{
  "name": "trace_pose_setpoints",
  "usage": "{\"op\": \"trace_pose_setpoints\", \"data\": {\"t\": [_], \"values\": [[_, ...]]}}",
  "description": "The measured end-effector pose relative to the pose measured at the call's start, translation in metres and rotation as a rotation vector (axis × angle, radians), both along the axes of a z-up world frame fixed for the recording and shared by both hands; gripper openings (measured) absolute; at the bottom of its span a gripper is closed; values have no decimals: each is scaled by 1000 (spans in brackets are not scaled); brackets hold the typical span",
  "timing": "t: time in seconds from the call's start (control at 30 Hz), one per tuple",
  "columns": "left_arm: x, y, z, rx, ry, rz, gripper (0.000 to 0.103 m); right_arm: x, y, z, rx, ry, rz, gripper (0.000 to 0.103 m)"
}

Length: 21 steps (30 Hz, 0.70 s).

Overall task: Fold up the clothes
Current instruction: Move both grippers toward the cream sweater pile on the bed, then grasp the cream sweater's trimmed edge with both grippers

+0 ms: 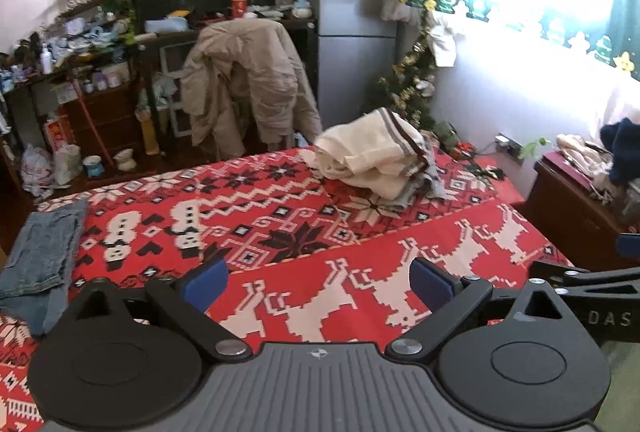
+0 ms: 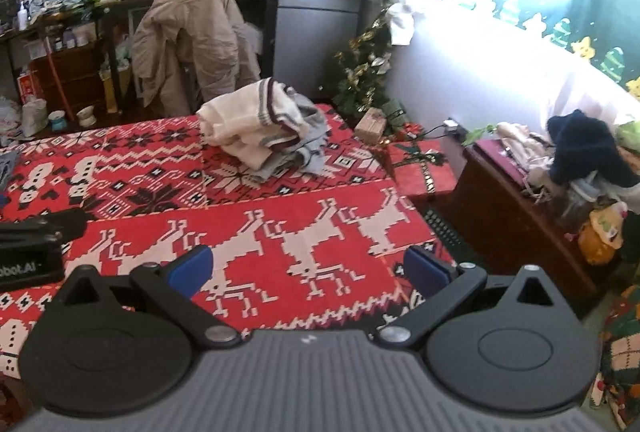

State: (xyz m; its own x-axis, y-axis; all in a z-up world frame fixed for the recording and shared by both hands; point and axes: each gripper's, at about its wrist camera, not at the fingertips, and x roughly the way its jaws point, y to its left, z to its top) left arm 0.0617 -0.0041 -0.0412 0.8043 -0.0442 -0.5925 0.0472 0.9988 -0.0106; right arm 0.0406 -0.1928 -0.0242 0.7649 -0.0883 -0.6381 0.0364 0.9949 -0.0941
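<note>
A pile of clothes [image 1: 372, 156], cream knit with dark stripes on top of grey pieces, lies at the far right corner of the red patterned table cover [image 1: 280, 216]; the right wrist view shows the pile of clothes [image 2: 260, 130] too. Folded blue jeans [image 1: 40, 252] rest at the left edge. My left gripper [image 1: 316, 282] hovers open over the near part of the cover, holding nothing. My right gripper [image 2: 308, 268] is also open and empty, above the deer pattern on the cover [image 2: 304, 232] near the right edge. Both are well short of the pile.
A chair draped with a beige coat [image 1: 244, 80] stands behind the table, beside a grey fridge [image 1: 352, 32] and cluttered shelves [image 1: 92, 44]. A small Christmas tree [image 2: 364, 72] and wrapped gifts [image 2: 420, 168] sit by the right corner. A wooden cabinet [image 2: 516, 216] with clutter stands at right.
</note>
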Motion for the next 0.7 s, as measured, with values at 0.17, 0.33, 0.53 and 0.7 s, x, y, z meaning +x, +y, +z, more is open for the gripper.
{"op": "trace_pose_setpoints", "data": {"t": [0.17, 0.33, 0.53, 0.7], "values": [[20, 2, -5, -31, 47, -35, 99, 20, -5, -5, 65, 28, 2, 102], [45, 1, -13, 12, 41, 6, 99, 42, -13, -14, 118, 26, 11, 102], [86, -3, -26, 17, -43, -69, 99, 86, -23, -34, 111, -2, 7, 102], [126, -5, -41, -66, -72, -141, 99, 133, -24, -52, 66, 2, 87, 102]]}}
